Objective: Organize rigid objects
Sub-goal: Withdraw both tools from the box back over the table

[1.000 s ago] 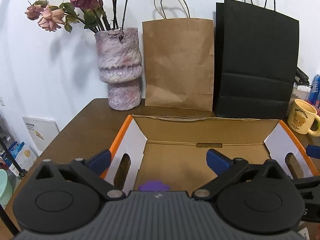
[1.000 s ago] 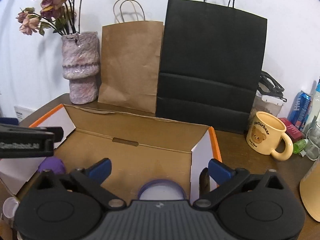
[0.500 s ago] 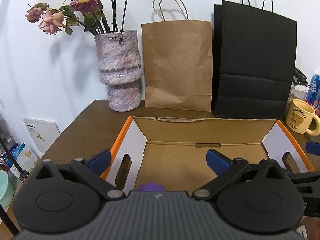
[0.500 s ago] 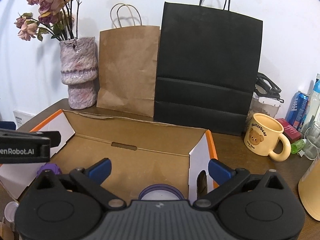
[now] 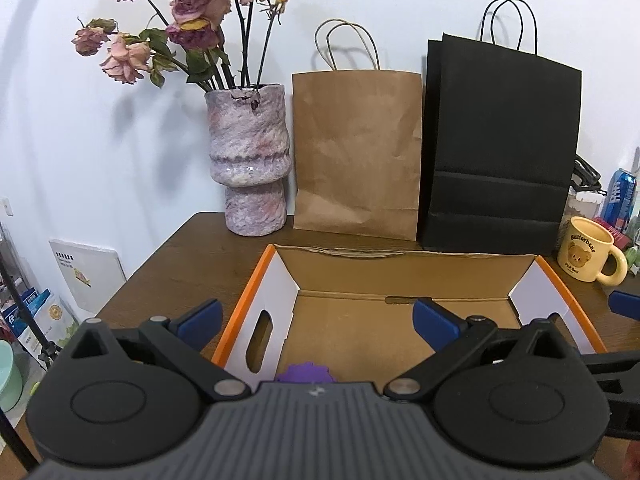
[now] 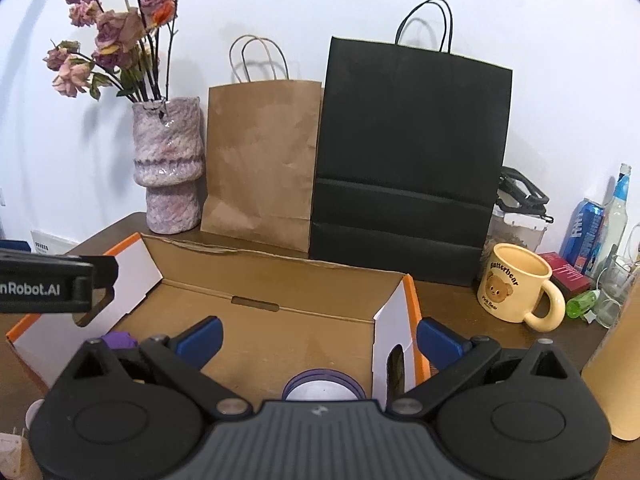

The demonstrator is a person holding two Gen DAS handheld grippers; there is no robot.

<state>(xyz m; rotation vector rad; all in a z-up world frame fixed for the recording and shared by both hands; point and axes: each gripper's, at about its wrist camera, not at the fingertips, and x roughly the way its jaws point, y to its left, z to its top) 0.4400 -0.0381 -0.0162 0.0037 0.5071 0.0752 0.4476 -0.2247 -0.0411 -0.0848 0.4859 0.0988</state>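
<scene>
Two claws hang over an open cardboard box (image 5: 404, 320) on the brown counter (image 5: 200, 256). The left claw (image 5: 316, 316) is spread wide and holds nothing. The right claw (image 6: 318, 334) is spread wide too, and empty. I think both sit up high so they can look down into the box and pick what to do next. A bumpy purple toy (image 5: 307, 373) lies on the box floor by the left wall. A round purple ring (image 6: 323, 385) lies by the right wall. Each is half hidden behind a claw body, so I cannot tell what they really are. A yellow bear mug (image 6: 516, 288) stands outside the box, to its right.
</scene>
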